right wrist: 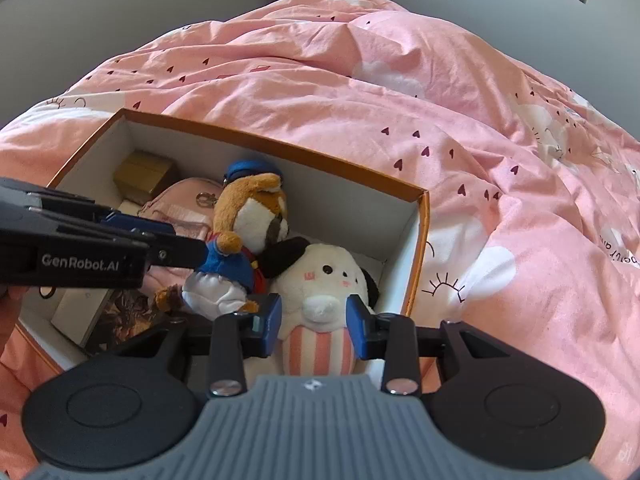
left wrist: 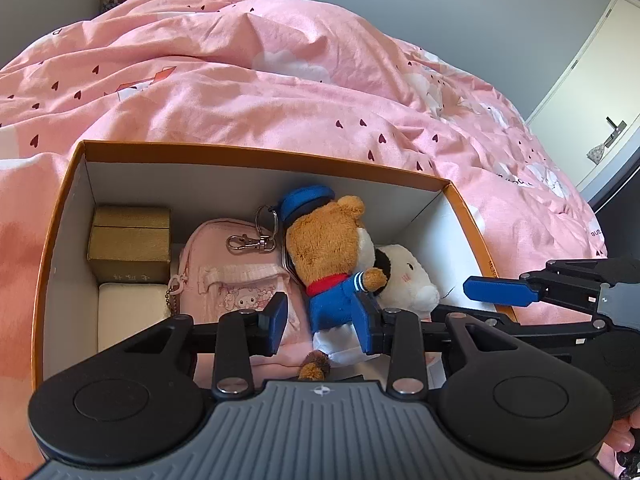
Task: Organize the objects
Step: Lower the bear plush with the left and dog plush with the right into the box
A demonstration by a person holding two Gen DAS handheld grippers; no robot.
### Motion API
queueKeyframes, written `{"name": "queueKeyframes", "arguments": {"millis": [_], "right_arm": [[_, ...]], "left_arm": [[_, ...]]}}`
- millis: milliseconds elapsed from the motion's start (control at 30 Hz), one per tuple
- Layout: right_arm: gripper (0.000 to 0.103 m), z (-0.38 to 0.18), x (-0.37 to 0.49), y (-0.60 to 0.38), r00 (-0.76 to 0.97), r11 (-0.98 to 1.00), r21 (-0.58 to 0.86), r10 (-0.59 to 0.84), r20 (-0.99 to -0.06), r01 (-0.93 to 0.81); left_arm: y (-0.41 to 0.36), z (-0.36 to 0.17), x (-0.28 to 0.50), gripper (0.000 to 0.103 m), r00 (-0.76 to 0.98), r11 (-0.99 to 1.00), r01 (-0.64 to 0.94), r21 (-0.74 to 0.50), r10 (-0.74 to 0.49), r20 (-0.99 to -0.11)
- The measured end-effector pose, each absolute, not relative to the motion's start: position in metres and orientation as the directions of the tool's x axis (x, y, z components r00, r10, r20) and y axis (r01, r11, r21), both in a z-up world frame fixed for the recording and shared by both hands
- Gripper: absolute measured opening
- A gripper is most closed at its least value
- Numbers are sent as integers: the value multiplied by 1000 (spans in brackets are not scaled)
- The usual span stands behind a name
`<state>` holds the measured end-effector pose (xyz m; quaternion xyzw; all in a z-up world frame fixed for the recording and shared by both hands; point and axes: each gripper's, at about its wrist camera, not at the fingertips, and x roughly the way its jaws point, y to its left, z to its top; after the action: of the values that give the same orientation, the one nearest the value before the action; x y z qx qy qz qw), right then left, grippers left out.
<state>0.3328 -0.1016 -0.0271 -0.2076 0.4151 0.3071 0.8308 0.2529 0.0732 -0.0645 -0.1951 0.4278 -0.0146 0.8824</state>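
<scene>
The left gripper (left wrist: 322,326) is hanging over the near side of the box (left wrist: 256,154), its jaws standing apart on either side of the bear (left wrist: 332,264). The right pad sits against the bear's blue jacket, but the left pad is clear of it, so the bear is lying loose, not being squeezed.

The right gripper (right wrist: 314,322) is flanking the white dog (right wrist: 320,292) in the same way, jaws apart at the dog's sides. Whether they are pressing the plush I cannot tell; it looks unpinched.

Both toys are lying inside the box, the bear leaning over the dog, probably packed close to save room. Further left, the pink pouch (left wrist: 236,280) and the gold case (left wrist: 130,244) are sitting flat against the wall, keeping the middle free. The box is resting on the pink quilt (left wrist: 280,80).
</scene>
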Motion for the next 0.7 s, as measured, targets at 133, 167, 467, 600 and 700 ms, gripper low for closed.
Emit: {"name": "queueKeyframes", "arguments": {"millis": [133, 167, 467, 600, 700], "right_arm": [[38, -35, 328, -95, 459, 676, -141, 319, -829, -723], [38, -37, 328, -93, 460, 661, -157, 313, -831, -734], [49, -53, 328, -82, 477, 556, -269, 271, -837, -787], [54, -63, 325, -71, 502, 469, -348, 255, -827, -812], [54, -70, 330, -62, 520, 425, -397, 227, -823, -814]], "left_arm": [[71, -66, 253, 41, 637, 902, -118, -416, -253, -728], [69, -66, 253, 41, 637, 901, -117, -418, -255, -728], [63, -82, 268, 47, 611, 889, -211, -406, -204, -765], [67, -82, 271, 47, 603, 886, -209, -415, -217, -768], [69, -81, 272, 47, 597, 889, -204, -410, -219, -772]]}}
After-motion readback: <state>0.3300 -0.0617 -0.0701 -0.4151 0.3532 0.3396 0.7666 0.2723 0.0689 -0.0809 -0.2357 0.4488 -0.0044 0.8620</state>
